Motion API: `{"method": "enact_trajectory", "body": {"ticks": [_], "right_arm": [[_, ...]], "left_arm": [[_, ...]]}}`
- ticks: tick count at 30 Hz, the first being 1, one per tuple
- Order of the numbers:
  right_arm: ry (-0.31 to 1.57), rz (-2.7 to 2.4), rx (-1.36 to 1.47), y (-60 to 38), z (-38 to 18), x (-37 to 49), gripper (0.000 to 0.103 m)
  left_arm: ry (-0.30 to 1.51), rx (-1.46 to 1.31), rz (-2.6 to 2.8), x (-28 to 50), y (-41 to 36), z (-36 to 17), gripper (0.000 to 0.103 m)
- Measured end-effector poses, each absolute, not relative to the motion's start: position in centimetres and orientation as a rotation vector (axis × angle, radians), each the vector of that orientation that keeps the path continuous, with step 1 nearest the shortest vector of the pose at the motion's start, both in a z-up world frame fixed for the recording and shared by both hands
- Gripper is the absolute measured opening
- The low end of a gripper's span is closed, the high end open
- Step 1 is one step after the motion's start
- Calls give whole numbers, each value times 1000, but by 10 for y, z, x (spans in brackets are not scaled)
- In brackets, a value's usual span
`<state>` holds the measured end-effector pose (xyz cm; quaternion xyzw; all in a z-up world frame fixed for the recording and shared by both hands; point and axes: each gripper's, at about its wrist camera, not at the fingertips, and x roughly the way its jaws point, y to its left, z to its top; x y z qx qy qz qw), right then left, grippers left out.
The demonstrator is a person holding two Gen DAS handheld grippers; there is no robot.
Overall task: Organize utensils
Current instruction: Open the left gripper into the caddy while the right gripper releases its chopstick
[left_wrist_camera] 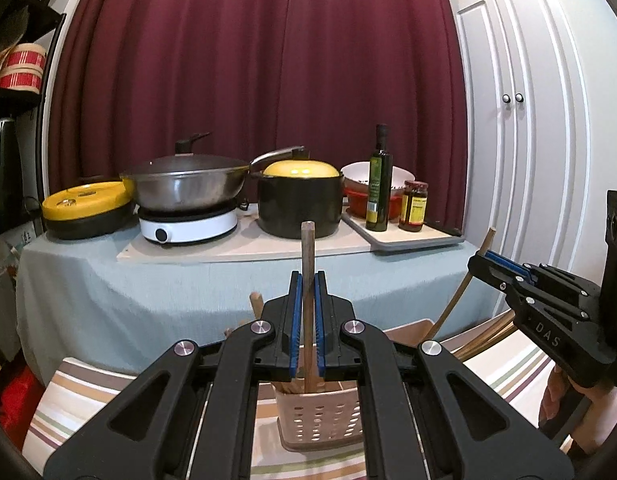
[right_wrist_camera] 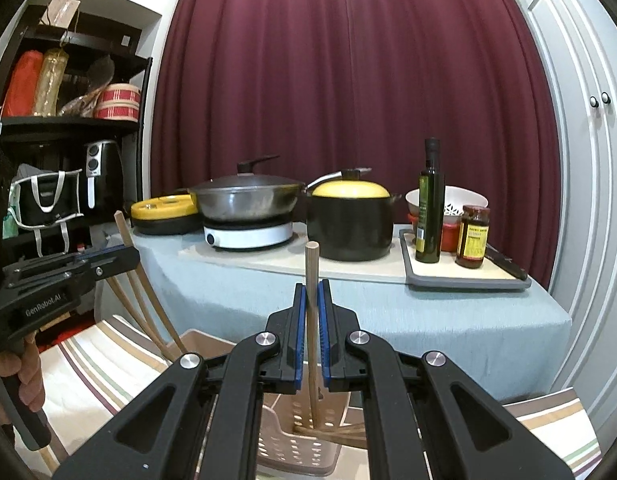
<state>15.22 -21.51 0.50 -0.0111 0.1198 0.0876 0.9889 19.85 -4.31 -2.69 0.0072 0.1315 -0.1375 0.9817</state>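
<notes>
Lowering both sticks is your step, I judge; your left gripper (left_wrist_camera: 307, 280) clamps a wooden stick (left_wrist_camera: 307, 248) above the pink basket (left_wrist_camera: 320, 416); your right gripper (right_wrist_camera: 312, 292) pinches another stick (right_wrist_camera: 310, 276) over its basket (right_wrist_camera: 296, 436); keep each upright, release once the tips are seated.

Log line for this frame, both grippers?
left gripper: shut on wooden stick | right gripper: shut on wooden utensil handle | over perforated holder

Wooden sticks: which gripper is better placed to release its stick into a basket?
Probably left: left gripper holds its wooden stick upright, lower end inside the pink basket; the stick in the right gripper leans.
</notes>
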Motion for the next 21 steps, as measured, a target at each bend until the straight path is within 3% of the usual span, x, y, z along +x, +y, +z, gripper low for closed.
{"method": "enact_trajectory", "body": {"ticks": [5,7,8,9,11,16,21], "right_arm": [[261,165,-16,-216,-3,157,7],[258,165,-15,-217,-3,156,8],[257,166,-14,-217,-3,156,9],[258,165,-16,-217,-3,157,12],[257,163,-18,-217,-3,157,20],[251,161,-25,-217,-3,156,38],[240,158,-24,-218,-1,155,50]], "left_arm": [[282,17,-277,204,-44,-33,7],[281,27,-276,205,-45,-34,12],[278,29,-271,206,-45,-35,20],[275,27,-268,206,-45,-35,31],[270,19,-266,206,-44,-35,41],[269,29,-270,207,-47,-36,46],[259,37,-273,206,-50,-34,57]]}}
